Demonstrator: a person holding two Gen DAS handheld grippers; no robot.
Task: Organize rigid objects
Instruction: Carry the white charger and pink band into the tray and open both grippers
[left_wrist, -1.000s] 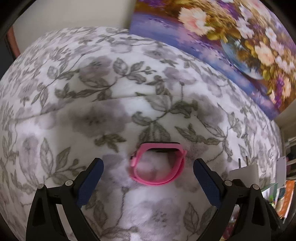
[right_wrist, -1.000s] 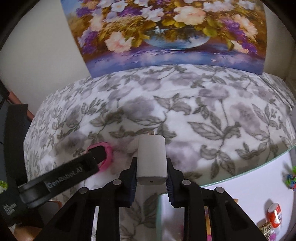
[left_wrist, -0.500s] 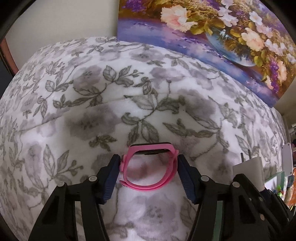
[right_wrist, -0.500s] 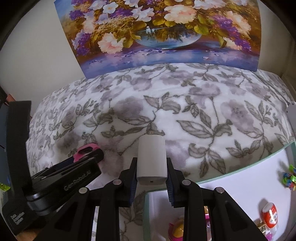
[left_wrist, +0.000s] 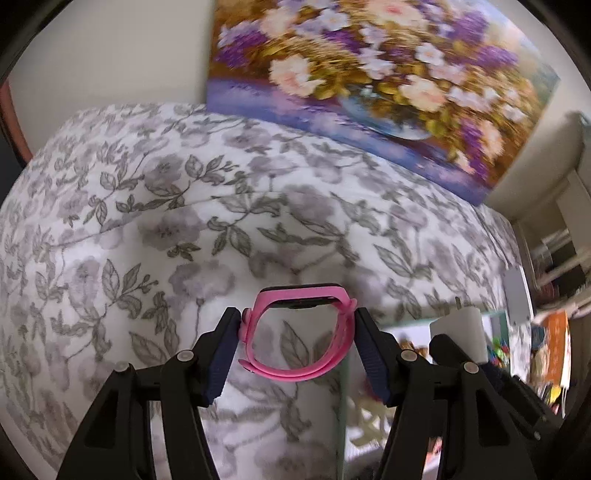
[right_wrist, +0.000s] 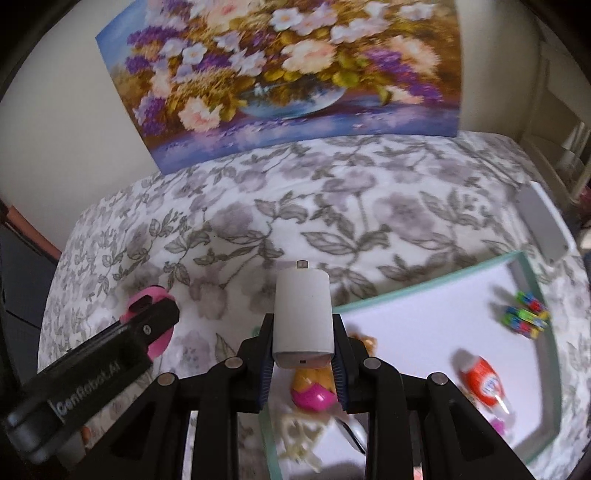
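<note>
My left gripper (left_wrist: 297, 334) is shut on a pink wristband watch (left_wrist: 295, 332) and holds it above the floral bedspread (left_wrist: 184, 229). My right gripper (right_wrist: 301, 338) is shut on a white charger block (right_wrist: 301, 317) and holds it over the near left corner of a white tray with a mint-green rim (right_wrist: 424, 291). The left gripper and the pink watch (right_wrist: 147, 299) also show at the left of the right wrist view. The charger (left_wrist: 460, 325) shows at the right of the left wrist view.
The tray holds an orange and white egg-shaped toy (right_wrist: 482, 380), colourful small pieces (right_wrist: 524, 314), a pink and yellow toy (right_wrist: 314, 387) and a cream plastic piece (right_wrist: 299, 439). A flower painting (right_wrist: 288, 74) leans on the wall behind the bed. A grey flat object (right_wrist: 543, 225) lies at the right.
My left gripper has closed on the pink watch and lifted it off the bedspread toward the tray. My right gripper has carried the charger back over the tray's corner.
</note>
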